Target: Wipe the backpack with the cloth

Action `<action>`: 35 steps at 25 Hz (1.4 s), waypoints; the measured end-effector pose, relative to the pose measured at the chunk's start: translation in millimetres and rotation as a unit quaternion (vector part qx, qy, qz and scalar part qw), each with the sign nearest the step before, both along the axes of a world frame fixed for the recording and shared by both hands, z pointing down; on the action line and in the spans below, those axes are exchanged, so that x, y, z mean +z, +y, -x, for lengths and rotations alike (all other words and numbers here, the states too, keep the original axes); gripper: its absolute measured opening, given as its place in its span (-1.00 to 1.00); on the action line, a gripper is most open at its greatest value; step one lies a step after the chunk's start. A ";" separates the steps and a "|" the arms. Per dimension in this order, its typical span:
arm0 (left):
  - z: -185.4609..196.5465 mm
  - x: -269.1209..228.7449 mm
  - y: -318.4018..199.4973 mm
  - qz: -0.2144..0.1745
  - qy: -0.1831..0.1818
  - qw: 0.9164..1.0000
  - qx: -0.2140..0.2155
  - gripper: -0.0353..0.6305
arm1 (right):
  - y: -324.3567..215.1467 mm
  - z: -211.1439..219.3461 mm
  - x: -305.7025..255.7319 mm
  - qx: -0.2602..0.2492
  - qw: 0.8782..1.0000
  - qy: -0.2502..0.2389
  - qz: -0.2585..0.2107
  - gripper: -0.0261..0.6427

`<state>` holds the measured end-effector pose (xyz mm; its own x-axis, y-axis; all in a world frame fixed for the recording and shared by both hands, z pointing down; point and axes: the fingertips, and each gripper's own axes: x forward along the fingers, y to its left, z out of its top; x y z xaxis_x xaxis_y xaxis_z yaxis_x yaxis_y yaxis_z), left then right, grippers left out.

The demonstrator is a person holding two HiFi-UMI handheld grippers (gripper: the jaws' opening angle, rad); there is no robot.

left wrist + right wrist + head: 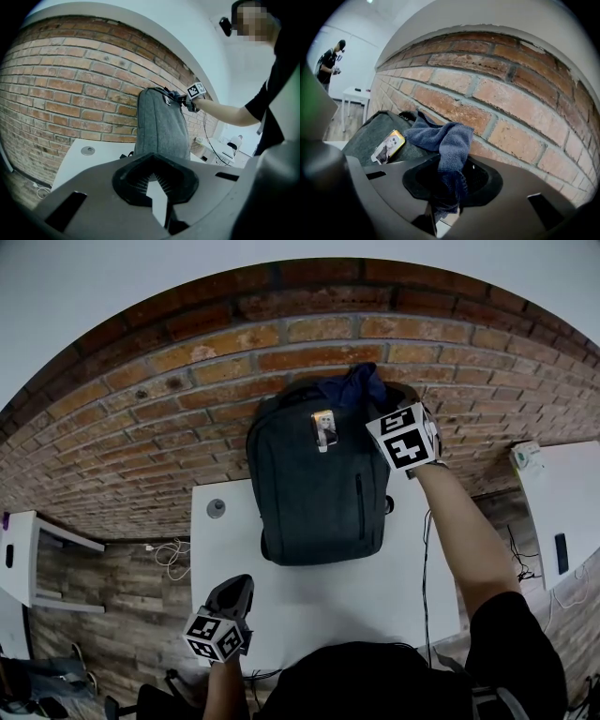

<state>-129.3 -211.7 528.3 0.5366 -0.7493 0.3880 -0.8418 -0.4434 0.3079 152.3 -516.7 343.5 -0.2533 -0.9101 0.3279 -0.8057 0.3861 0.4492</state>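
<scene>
A dark grey backpack (319, 486) stands upright on the white table (412, 587), leaning against the brick wall (187, 381). A blue cloth (357, 385) lies over its top right corner. My right gripper (381, 402) is up at that corner, shut on the cloth (440, 136), which hangs down into the jaws of the right gripper (446, 190). A small picture tag (386, 146) lies on the backpack's top front. My left gripper (240, 585) is low over the table's front left corner, well away from the backpack (161, 124), and the jaws of the left gripper (151, 165) are shut with nothing held.
A round grommet (216, 508) sits in the table left of the backpack. A second white table (562, 502) with small items stands to the right, and a white shelf (28, 549) to the left. Cables (169, 554) lie on the wooden floor. A person (330, 61) stands far off.
</scene>
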 end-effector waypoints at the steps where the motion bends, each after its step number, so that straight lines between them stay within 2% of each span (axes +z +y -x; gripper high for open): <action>1: -1.1 0.5 0.4 0.001 0.000 1.000 0.001 -0.90 | -0.1 -2.5 0.9 0.002 1.000 -0.017 0.004 -0.62; 4: -5.5 1.3 2.5 0.003 0.000 1.000 0.007 -0.90 | -0.3 -9.2 1.6 0.010 0.999 -0.052 0.009 -0.62; 10: -12.7 4.3 7.6 0.008 0.002 1.000 0.014 -0.90 | 4.9 -16.3 2.4 0.028 0.996 -0.082 0.007 -0.62; 20: -13.9 1.2 10.1 0.005 0.000 1.000 0.017 -0.90 | 14.2 -24.3 -0.8 0.052 0.997 -0.052 -0.032 -0.62; 24: -14.5 0.7 10.2 0.005 0.001 1.000 0.017 -0.90 | 15.9 -46.2 16.0 0.077 0.996 -0.047 -0.007 -0.62; 27: -17.7 1.5 9.3 0.007 0.000 1.000 0.024 -0.90 | 23.7 -60.1 39.2 0.075 0.995 -0.058 0.015 -0.62; 35: -33.9 -4.0 0.9 -0.001 -0.001 0.999 0.046 -0.90 | 49.9 -60.7 69.8 0.064 0.995 -0.071 0.034 -0.62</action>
